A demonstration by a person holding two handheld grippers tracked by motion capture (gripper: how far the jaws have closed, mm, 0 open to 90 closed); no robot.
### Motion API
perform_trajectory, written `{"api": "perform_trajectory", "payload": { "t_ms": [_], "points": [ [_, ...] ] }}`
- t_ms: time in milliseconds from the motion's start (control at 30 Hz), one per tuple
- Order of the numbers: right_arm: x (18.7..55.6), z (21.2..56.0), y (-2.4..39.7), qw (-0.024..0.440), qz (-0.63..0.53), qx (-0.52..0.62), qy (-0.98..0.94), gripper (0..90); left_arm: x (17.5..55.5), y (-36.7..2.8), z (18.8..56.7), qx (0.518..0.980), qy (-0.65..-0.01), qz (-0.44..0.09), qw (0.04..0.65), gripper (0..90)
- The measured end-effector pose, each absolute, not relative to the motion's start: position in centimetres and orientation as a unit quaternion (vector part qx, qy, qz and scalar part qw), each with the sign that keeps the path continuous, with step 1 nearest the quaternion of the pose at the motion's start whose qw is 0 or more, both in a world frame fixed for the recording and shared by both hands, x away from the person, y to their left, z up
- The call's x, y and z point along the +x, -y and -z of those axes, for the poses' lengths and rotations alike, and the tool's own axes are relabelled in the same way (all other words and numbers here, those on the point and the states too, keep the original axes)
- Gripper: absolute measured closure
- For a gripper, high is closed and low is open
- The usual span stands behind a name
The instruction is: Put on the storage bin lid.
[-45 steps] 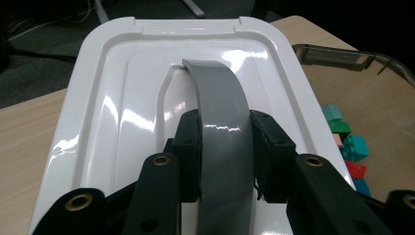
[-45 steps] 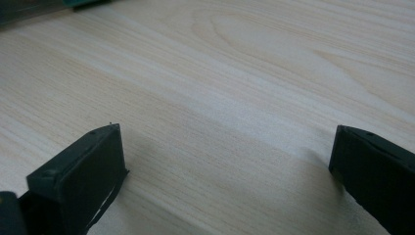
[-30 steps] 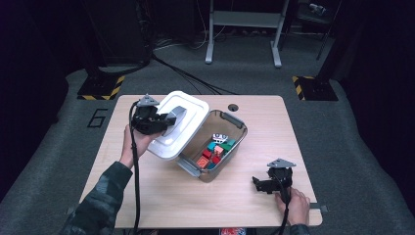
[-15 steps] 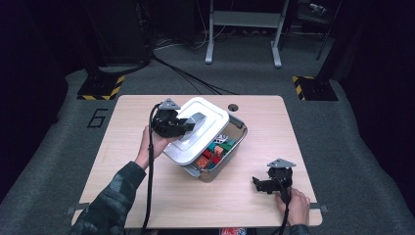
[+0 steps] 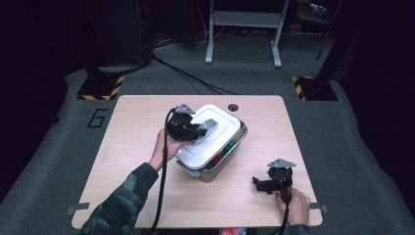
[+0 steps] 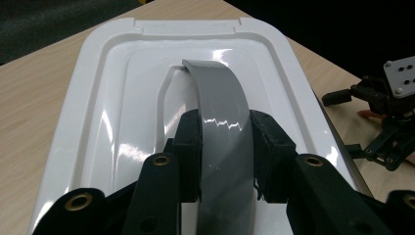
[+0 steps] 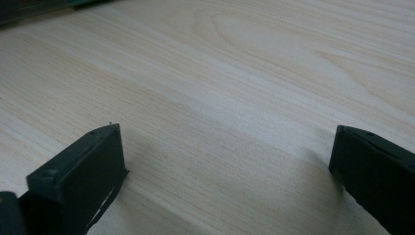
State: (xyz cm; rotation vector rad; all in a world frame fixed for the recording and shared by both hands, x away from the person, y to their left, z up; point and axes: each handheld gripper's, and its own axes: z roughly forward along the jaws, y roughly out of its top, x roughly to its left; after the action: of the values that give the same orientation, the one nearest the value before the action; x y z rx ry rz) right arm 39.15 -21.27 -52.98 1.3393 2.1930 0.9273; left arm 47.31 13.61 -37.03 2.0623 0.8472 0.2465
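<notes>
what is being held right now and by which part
The left hand-held gripper holds the white lid by its grey handle; the right hand-held gripper holds nothing.

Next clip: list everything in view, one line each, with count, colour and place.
table: one, light wood, centre of the high view.
box: one, grey, mid-table, colourful items inside.
lid: one, white, over the box, askew, partly covering it.
handle: one, grey, on the lid.
hole: one, dark, table's far edge.
floor blocks: two, black with yellow stripes, beyond the table.
metal stand: one, grey, far floor.
left hand-held gripper: black, shut on the handle.
right hand-held gripper: black, open, low over the table's near right.
</notes>
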Motion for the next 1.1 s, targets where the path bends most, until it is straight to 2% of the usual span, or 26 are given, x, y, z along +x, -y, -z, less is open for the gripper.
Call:
{"api": "perform_trajectory", "payload": {
  "t_ms": [467, 900, 1100],
  "points": [
    [39.2, 53.0, 21.3, 0.203, -0.333, 0.48, -0.786, 0.0, 46.8, -11.4, 37.4, 0.837, -0.332, -0.113, 0.42, 67.3],
    [39.1, 53.0, 21.3, 0.203, -0.332, 0.48, -0.786, 0.0, 45.7, -10.6, 37.5, 0.833, -0.339, -0.141, 0.414, 66.9],
    [39.2, 53.0, 21.3, 0.203, -0.332, 0.48, -0.786, 0.0, 45.7, -10.1, 37.9, 0.825, -0.351, -0.139, 0.421, 66.7]
  ]
}}
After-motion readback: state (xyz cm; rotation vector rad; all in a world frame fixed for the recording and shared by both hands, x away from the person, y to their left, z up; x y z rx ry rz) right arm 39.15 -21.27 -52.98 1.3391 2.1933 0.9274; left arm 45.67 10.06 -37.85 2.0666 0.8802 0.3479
